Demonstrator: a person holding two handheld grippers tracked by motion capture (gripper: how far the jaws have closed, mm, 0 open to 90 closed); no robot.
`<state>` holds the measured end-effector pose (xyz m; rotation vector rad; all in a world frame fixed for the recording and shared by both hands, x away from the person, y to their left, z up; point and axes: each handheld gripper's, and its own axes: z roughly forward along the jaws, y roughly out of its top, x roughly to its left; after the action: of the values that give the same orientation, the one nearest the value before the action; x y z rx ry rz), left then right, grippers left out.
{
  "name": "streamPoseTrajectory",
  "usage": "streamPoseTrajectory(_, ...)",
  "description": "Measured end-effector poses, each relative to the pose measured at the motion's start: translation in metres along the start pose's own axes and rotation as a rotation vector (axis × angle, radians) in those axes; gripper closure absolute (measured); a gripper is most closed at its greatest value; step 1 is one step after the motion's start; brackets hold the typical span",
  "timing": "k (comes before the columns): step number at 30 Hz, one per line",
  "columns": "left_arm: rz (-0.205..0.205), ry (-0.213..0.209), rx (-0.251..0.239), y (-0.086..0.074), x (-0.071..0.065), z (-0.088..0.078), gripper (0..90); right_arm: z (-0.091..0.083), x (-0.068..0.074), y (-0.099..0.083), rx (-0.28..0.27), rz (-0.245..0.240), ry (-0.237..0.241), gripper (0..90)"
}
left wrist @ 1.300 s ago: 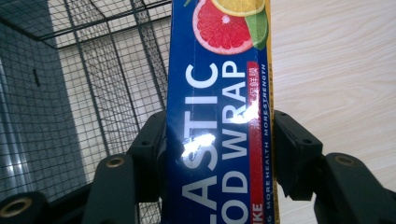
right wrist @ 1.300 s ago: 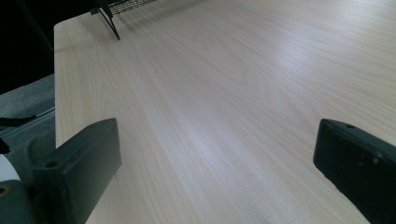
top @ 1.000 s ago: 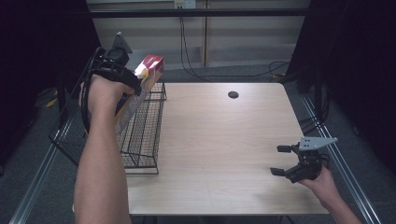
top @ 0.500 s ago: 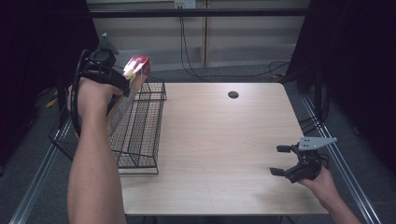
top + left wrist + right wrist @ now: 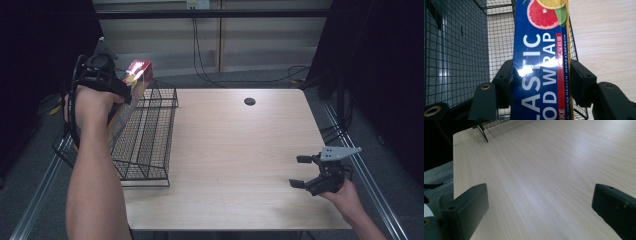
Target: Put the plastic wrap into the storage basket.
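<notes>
A long blue plastic food wrap box [image 5: 541,37] with citrus fruit printed on it is clamped between the jaws of my left gripper [image 5: 542,77]. In the high view the left gripper [image 5: 121,89] holds the box [image 5: 135,76] tilted above the left side of a black wire basket [image 5: 150,135], red end pointing away. Through the left gripper view the basket's mesh [image 5: 461,50] lies below the box. My right gripper [image 5: 302,171] rests near the table's right front corner, jaws wide apart over bare wood [image 5: 541,212], nothing between them.
The wooden table [image 5: 240,150] has a small dark round hole [image 5: 249,101] near its far edge. The basket stands along the table's left edge, one foot [image 5: 482,131] in the right gripper view. Cables hang behind the table.
My left hand has carried the box leftward over the basket. The right gripper has stayed where it was.
</notes>
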<state>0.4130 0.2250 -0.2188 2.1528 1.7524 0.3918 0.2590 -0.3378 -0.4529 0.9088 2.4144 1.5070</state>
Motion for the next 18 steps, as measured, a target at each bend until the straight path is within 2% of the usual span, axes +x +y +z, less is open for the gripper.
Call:
streamPoseTrajectory(9, -0.013, 0.006, -0.002, -0.003, 0.006, -0.002, 44.7, 0.000, 0.000, 0.000, 0.000, 0.001, 0.000, 0.7)
streamPoseTrajectory(17, -0.048, 0.020, -0.001, -0.008, 0.016, 0.000, 44.6, 0.000, 0.001, 0.000, 0.002, 0.000, 0.001, 0.7)
streamPoseTrajectory(18, -0.067, 0.024, -0.006, -0.010, 0.018, 0.001, 44.6, 0.000, 0.001, 0.000, 0.001, 0.001, 0.001, 0.7)
